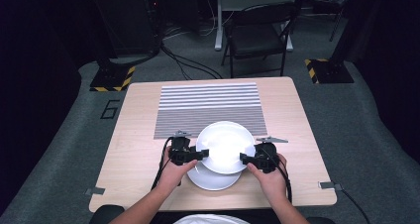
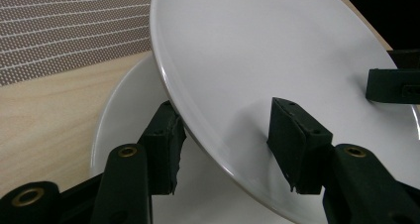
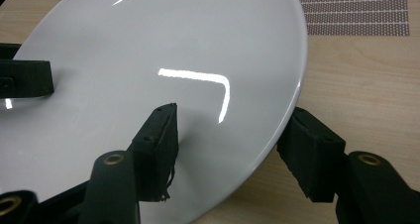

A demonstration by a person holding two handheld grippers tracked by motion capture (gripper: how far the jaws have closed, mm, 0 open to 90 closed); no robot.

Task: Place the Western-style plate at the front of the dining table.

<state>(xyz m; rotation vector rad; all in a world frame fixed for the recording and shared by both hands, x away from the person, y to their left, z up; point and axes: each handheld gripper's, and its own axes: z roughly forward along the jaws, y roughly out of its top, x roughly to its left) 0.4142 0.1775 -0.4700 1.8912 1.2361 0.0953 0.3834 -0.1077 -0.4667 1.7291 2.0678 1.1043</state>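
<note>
High view: glossy white upper plate, round, held over a second white plate on the pale wood-grain worktop, just in front of a striped mat. Left claw and right claw clamp opposite rims.

Left gripper view: left claw, matte black pads, one above and one under the tilted rim, gripping the upper plate; lower plate beneath.

Right gripper view: right claw grips the smooth rim likewise.

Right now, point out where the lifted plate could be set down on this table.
Bare wood lies left of the striped mat and right of it, up to the table edges. It is crowded at the near middle: the lifted plate hangs over the lower plate, with both hand-held grippers there.
</note>
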